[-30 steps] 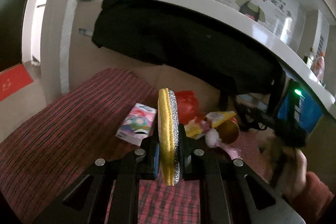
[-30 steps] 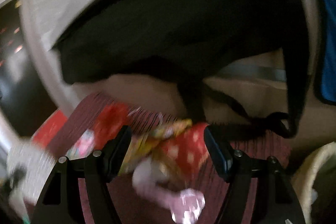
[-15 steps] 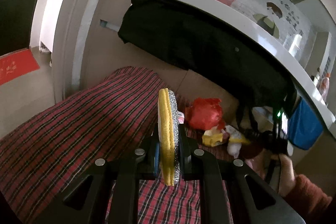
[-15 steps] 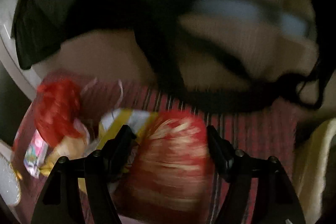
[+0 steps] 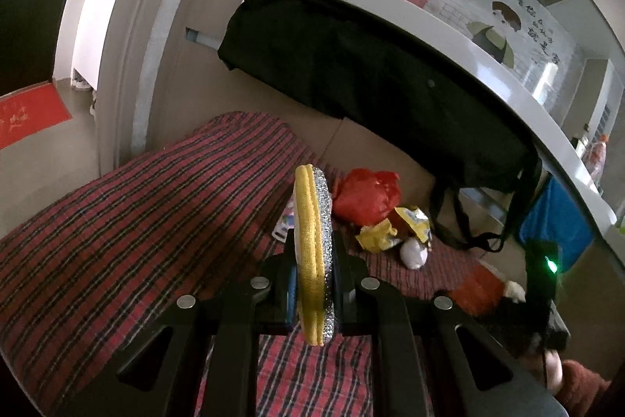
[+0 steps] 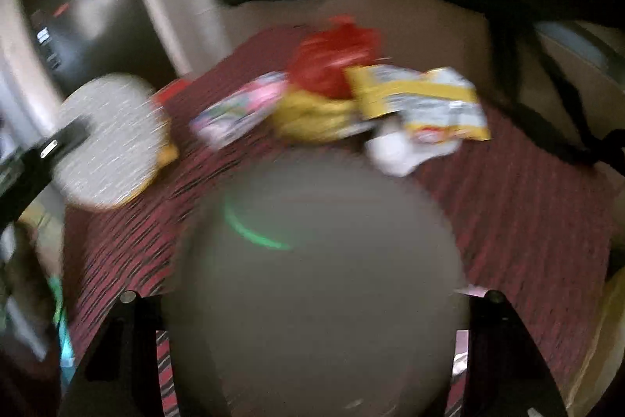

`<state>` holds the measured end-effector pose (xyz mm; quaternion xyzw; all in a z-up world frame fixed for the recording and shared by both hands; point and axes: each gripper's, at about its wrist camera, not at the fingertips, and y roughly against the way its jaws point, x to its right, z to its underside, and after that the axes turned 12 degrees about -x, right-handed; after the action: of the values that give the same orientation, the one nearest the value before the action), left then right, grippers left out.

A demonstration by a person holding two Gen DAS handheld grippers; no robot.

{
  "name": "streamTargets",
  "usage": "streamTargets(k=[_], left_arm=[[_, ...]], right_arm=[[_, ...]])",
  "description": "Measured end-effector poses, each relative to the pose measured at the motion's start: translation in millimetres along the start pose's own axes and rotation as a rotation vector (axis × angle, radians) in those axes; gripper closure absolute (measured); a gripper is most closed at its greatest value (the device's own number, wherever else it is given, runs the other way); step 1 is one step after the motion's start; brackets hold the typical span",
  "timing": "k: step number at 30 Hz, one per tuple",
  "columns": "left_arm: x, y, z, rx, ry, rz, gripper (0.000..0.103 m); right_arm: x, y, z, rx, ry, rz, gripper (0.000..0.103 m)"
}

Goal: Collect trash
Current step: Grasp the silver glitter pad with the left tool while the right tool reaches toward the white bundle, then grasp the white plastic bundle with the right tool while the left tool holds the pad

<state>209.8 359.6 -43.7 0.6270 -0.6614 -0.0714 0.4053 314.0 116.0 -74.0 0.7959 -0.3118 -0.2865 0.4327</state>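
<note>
My left gripper [image 5: 312,262] is shut on a flat pad [image 5: 312,217], yellow on one face and silver glitter on the other, held upright on edge. Beyond it on the red plaid cloth [image 5: 136,221] lie a red plastic bag [image 5: 367,196], yellow wrappers [image 5: 390,229] and a white wad [image 5: 414,255]. My right gripper [image 6: 310,296] is closing. A blurred grey round bulk [image 6: 320,280] fills the gap from finger to finger. In the left wrist view an orange-red packet [image 5: 478,290] sits at that gripper's tip.
A black bag [image 5: 371,81] hangs from the grey rail above the cloth, with a blue cloth [image 5: 558,229] to its right. A pink printed packet [image 6: 242,108] lies left of the red bag. A person's hand and red sleeve [image 5: 574,382] hold the right gripper.
My right gripper swung down and drew back from the pile with the red packet between its jaws, which narrowed on it. The left gripper drifted slightly, still holding the pad.
</note>
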Motion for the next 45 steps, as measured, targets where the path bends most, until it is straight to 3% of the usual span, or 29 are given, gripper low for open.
streamTargets(k=[2,4,6,12,15,22,24,25,27,28,29,30,37,45], left_arm=[[1.2,1.8,2.0,-0.001,0.001,0.000,0.089],[1.5,2.3,2.5,-0.003,0.000,0.000,0.089],[1.8,2.2,2.8,-0.007,0.002,0.003,0.089],[5.9,0.1,5.5,-0.018,-0.005,0.014,0.089],[7.7,-0.8,4.7,-0.020,-0.011,0.022,0.088],[12.3,-6.9,2.2,-0.027,-0.029,0.038,0.088],[11.8,-8.7,1.4,-0.031,-0.030,0.037,0.088],[11.4,-9.0,1.6,-0.033,-0.031,0.035,0.088],[10.3,-9.3,1.4,-0.035,-0.032,0.032,0.088],[9.8,-9.1,1.0,-0.035,-0.033,0.031,0.089],[9.7,-8.6,1.1,-0.035,-0.033,0.031,0.088],[9.5,-8.1,0.9,-0.034,-0.034,0.031,0.089],[21.1,-4.6,2.2,-0.025,-0.048,0.049,0.089],[58.9,16.3,1.0,0.008,-0.104,0.096,0.089]], right_arm=[[-11.4,4.7,9.9,-0.021,0.057,-0.055,0.044],[-26.8,9.1,18.8,-0.022,0.099,-0.053,0.042],[-32.9,19.6,20.3,0.029,0.129,-0.002,0.041],[-29.5,76.2,12.1,0.289,0.123,0.124,0.033],[-11.5,77.6,-11.6,0.326,0.083,0.186,0.027],[30.6,8.2,-59.8,0.157,0.111,0.253,0.030],[33.6,-17.4,-71.9,0.116,0.134,0.298,0.036],[35.4,-27.2,-75.9,0.098,0.140,0.309,0.044],[36.6,-46.0,-84.5,0.053,0.154,0.360,0.047],[38.3,-52.8,-87.4,0.026,0.161,0.364,0.056],[40.7,-54.6,-88.7,0.005,0.157,0.335,0.079],[42.2,-51.8,-87.4,0.000,0.144,0.311,0.088],[22.2,17.6,-46.9,0.114,0.147,0.178,0.093],[-0.2,98.6,-0.3,0.217,0.133,0.034,0.093]])
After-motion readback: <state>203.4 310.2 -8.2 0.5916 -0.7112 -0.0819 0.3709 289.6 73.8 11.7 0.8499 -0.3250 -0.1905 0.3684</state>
